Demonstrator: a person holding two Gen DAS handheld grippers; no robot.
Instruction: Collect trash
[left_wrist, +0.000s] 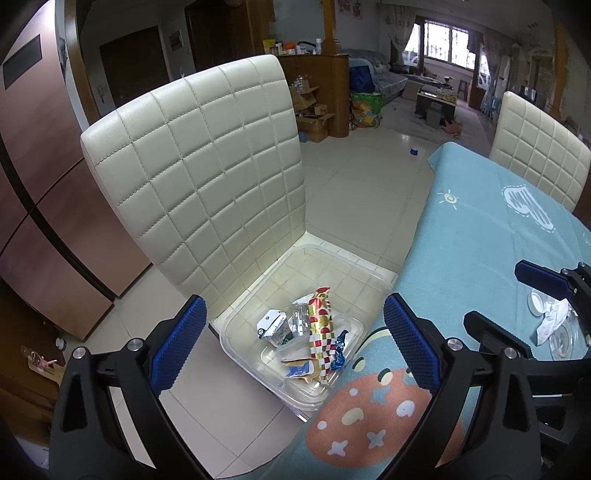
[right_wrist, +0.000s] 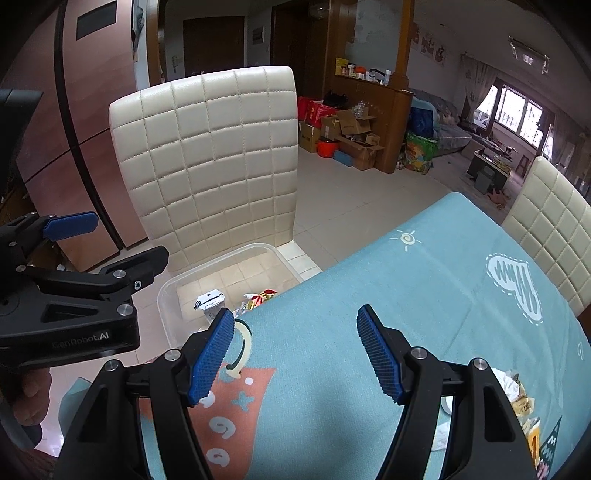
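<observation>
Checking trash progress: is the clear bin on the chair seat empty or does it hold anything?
Not empty. The clear bin holds several wrappers, among them a red-and-gold checked wrapper and a small white carton; most of its floor is bare.

clear bin (right_wrist: 168, 295) half hidden behind the table edge (right_wrist: 295, 291), its wrappers (right_wrist: 258, 297) perhaps foil

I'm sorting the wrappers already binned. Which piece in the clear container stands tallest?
The red, gold and white checkered wrapper in the clear plastic container on the chair seat. It rises above the small white carton and the blue foil wrapper beside it.
</observation>
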